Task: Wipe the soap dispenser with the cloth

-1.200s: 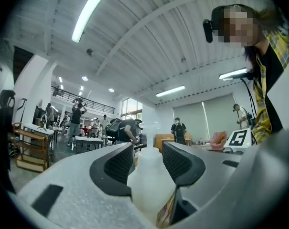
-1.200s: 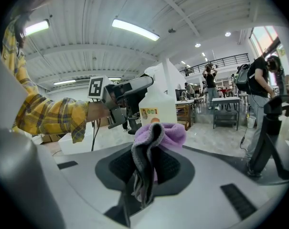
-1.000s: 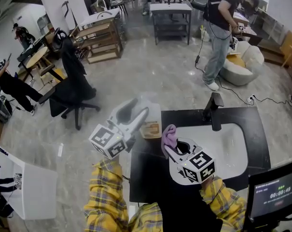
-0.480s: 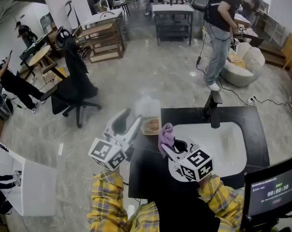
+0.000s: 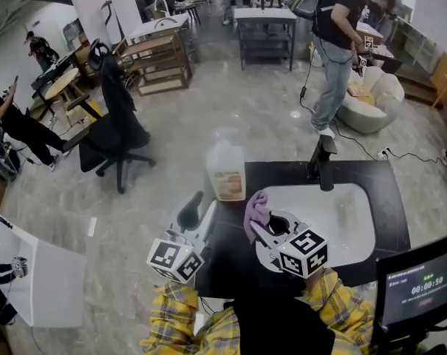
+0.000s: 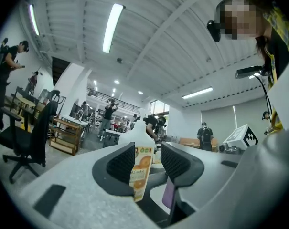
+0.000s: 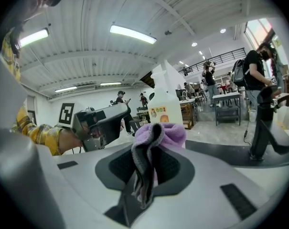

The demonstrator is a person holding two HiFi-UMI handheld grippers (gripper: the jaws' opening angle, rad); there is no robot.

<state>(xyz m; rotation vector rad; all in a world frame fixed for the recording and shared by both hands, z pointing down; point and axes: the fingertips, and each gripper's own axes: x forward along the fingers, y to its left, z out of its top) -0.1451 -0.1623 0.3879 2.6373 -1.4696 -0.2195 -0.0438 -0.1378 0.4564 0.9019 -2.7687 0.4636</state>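
Observation:
The soap dispenser (image 5: 225,170), a white translucent bottle with an orange label, stands upright on the black counter's (image 5: 230,261) far left corner. My left gripper (image 5: 199,214) is just short of it and apart from it. In the left gripper view the soap dispenser (image 6: 142,170) shows beyond the gap of the left gripper (image 6: 146,162), whose jaws have just been closing with nothing between them. My right gripper (image 5: 260,224) is shut on a purple cloth (image 5: 256,207), right of the bottle. In the right gripper view the cloth (image 7: 151,144) bunches above the pads, with the soap dispenser (image 7: 164,106) behind.
A white sink basin (image 5: 341,217) is set into the counter, with a black faucet (image 5: 321,161) at its far rim. A monitor (image 5: 419,287) stands at the near right. Beyond are a black office chair (image 5: 116,132), tables and several people on the floor.
My left gripper has drawn back from the bottle toward me and sunk lower, its jaws narrower. The bottle stays standing on the counter corner. The right gripper with the cloth has barely shifted.

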